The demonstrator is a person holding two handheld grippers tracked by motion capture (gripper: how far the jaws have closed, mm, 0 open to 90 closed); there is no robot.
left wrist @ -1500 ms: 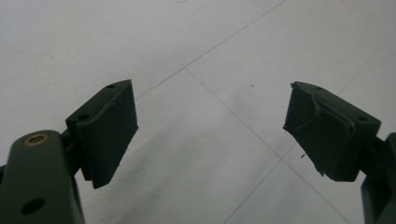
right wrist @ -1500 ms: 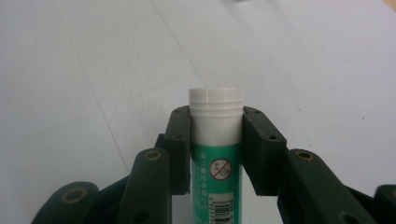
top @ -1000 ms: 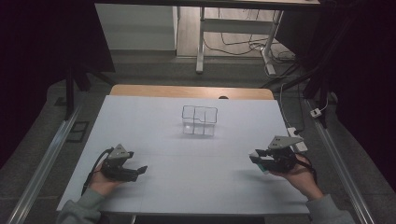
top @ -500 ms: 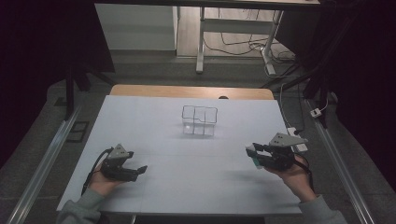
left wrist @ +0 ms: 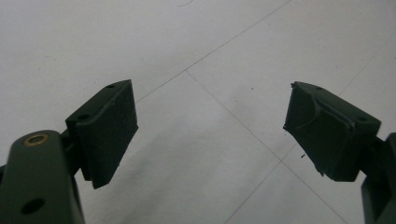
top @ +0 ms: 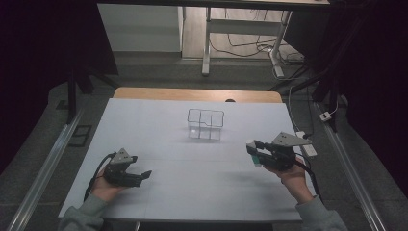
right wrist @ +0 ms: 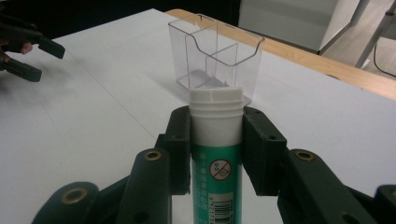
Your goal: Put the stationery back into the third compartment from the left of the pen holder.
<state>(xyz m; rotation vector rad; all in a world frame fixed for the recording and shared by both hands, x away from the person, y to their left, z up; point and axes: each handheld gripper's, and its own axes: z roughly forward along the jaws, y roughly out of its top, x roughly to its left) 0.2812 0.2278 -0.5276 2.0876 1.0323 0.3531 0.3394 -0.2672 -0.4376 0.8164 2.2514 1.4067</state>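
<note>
High view, left to right: the left gripper (top: 143, 174) is held low over the white table (top: 159, 125), jaws spread wide with nothing between them. A clear divided box (top: 205, 124) is seen mid-table, apparently empty. The right gripper (top: 252, 153) is clenched on a green-and-white tube (right wrist: 215, 140), cap pointed toward the box and raised near the table's right edge. Step judged: carry toward the box. The next move probably calls for aligning the tube over one compartment before release.
</note>
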